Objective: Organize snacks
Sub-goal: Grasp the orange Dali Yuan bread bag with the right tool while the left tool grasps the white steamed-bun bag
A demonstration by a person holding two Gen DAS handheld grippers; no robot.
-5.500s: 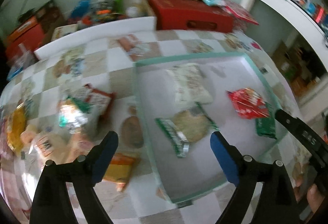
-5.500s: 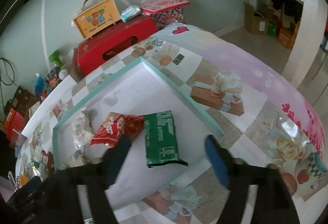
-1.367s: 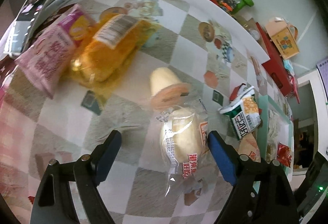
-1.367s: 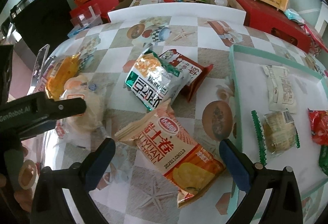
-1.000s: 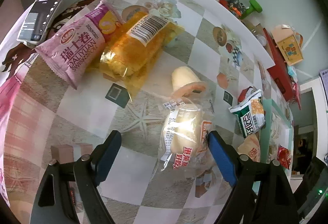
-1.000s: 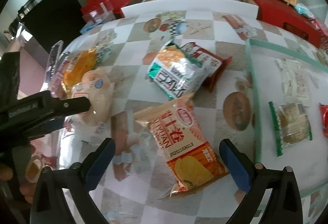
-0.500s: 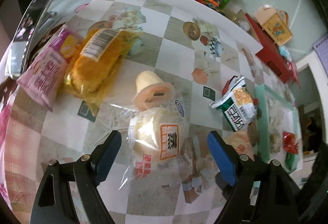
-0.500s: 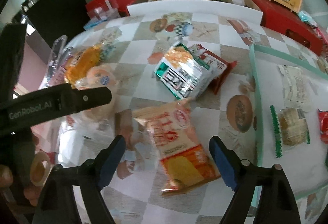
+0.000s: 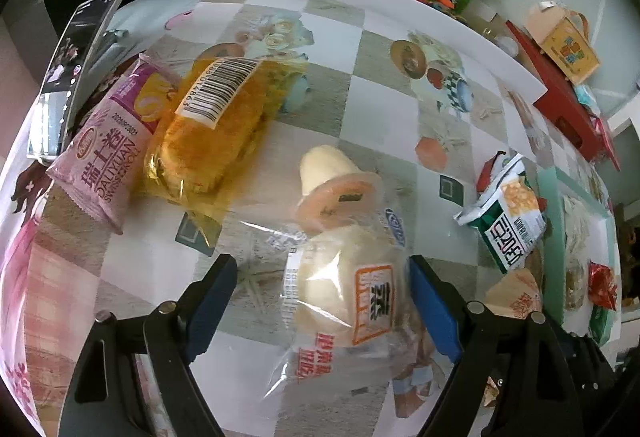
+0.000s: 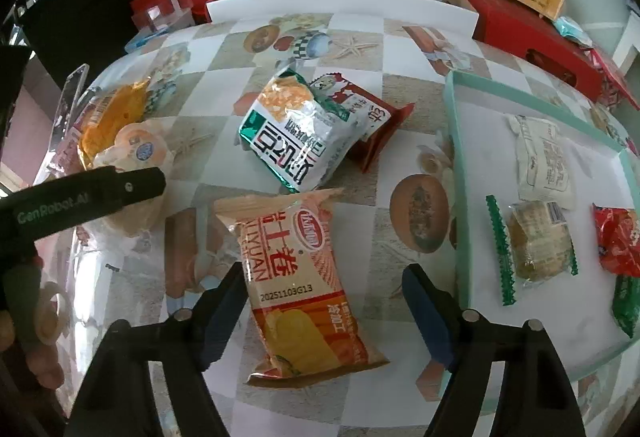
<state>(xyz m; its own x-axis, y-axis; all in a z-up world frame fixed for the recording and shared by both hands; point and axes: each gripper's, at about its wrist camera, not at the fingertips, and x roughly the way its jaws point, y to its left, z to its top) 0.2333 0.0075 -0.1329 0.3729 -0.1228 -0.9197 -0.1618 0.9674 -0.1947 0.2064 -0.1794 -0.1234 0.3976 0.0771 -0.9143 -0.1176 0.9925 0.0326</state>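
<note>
Both claws have just been closing, neither gripping yet: the left claw (image 9: 322, 305) straddles the clear-wrapped bun (image 9: 352, 297), the right claw (image 10: 322, 311) the orange Swiss-roll packet (image 10: 298, 273). Each should centre on its pack and squeeze gently, then carry it to the green-rimmed tray (image 10: 456, 173).

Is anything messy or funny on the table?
Yes. Most snacks lie loose on the table, not in the tray. The green and white bag is piled on the red packet, and the pudding cup has tipped onto its side. Nothing looks spilled or torn.
</note>
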